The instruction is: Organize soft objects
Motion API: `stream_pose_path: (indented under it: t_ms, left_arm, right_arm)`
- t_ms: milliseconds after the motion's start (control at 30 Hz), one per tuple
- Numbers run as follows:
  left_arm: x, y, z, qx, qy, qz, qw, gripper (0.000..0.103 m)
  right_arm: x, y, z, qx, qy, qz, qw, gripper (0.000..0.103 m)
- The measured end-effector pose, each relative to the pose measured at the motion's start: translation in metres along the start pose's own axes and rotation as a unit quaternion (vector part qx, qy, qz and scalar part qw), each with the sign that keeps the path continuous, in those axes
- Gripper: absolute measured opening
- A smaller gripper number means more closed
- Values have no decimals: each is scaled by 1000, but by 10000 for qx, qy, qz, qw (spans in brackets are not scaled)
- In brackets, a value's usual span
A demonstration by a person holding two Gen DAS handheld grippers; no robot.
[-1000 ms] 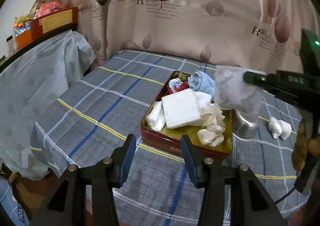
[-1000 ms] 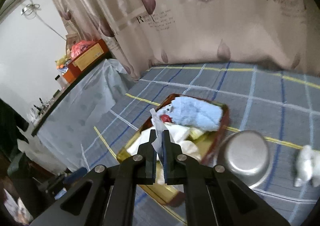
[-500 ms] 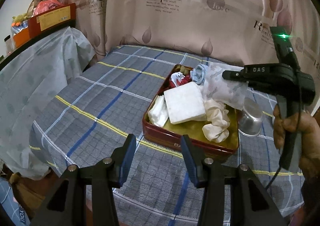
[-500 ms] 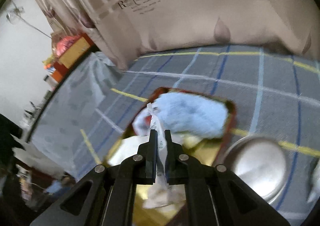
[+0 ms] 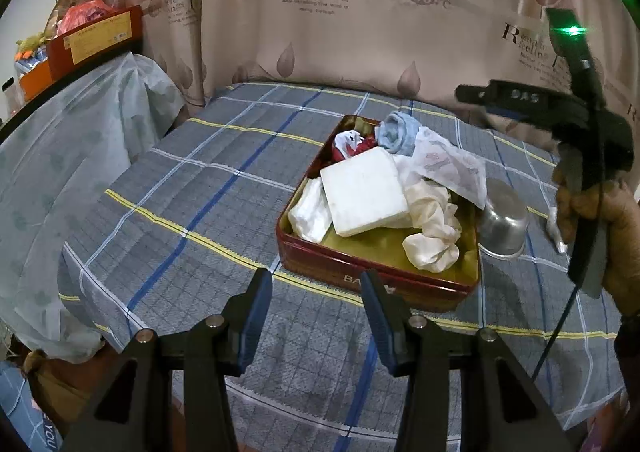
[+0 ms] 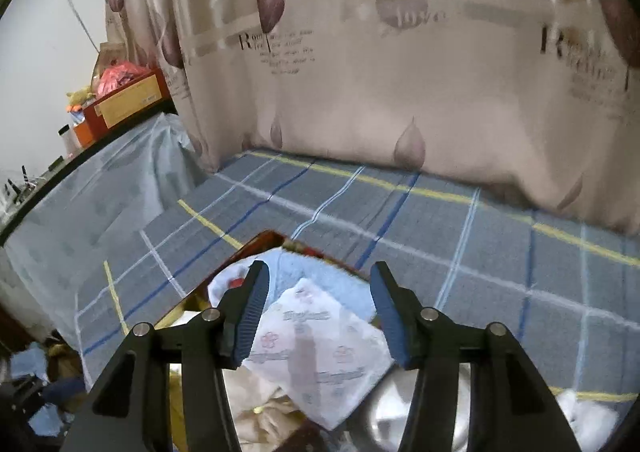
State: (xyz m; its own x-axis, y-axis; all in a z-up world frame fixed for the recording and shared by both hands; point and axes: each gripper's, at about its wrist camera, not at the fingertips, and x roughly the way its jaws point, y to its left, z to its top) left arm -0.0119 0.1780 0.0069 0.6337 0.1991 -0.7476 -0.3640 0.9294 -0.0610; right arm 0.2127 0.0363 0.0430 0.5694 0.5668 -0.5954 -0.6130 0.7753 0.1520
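Observation:
A red tin tray (image 5: 360, 272) on the plaid bed holds a white foam block (image 5: 364, 191), a white cloth (image 5: 310, 213), a cream scrunchie (image 5: 432, 228), a blue towel (image 5: 396, 133) and a red-and-white item (image 5: 352, 141). A printed tissue pack (image 5: 448, 167) lies tilted across the tray's right side, one corner over the metal bowl (image 5: 502, 219). My right gripper (image 6: 318, 304) hovers above the pack (image 6: 320, 348); its jaws are opening and the pads are clear of it. My left gripper (image 5: 316, 316) stands open and empty just before the tray's near rim.
The upturned metal bowl (image 6: 400, 404) sits right of the tray, with a small white plush toy (image 6: 588, 412) beyond it. A hand (image 5: 600, 236) holds the right gripper. A curtain hangs behind the bed. A covered shelf with boxes (image 5: 96, 39) stands to the left.
The right gripper carried the tissue pack left over the tray, then spread its jaws and let it go. The pack now rests on the tray's right side. The left gripper stayed put.

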Motion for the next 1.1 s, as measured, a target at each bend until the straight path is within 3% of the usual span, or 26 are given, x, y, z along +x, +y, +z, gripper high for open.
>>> stream_pose_path:
  t_ms: [133, 333, 467, 533, 600, 667, 733, 967, 1100]
  left_arm:
    - [-1, -1, 0, 7, -35, -22, 10000, 47]
    - [-1, -5, -3, 45, 23, -145, 9999, 47]
    - [-3, -10, -5, 87, 6, -193, 9998, 47]
    - [-4, -13, -6, 88, -17, -195, 9998, 47]
    - [-5, -15, -6, 104, -9, -234, 9997, 47]
    - [-7, -18, -7, 137, -17, -239, 9996, 47]
    - [-9, -24, -7, 215, -25, -261, 9994, 47]
    - [-21, -45, -6, 544, -164, -341, 9978, 47]
    - [-27, -64, -3, 816, -240, -524, 9950, 47]
  right_arm:
    - [-27, -2, -3, -203, -266, -152, 9993, 44]
    - [-91, -24, -35, 38, -717, -390, 9967, 42]
    - [-136, -42, -72, -243, -1074, -1614, 9807, 45]
    - [-150, -59, -93, -331, -1140, -2270, 9666, 56]
    - [-159, -87, -115, -294, -965, -2962, 9498, 56]
    - [-165, -114, -133, -175, -747, -3261, 9422, 56]
    - [-167, -138, -152, -180, -501, -3665, 9289, 64]
    - [-168, -191, -192, 491, 45, -3819, 9229, 67]
    - [-172, -193, -196, 594, -35, -3785, 9237, 86]
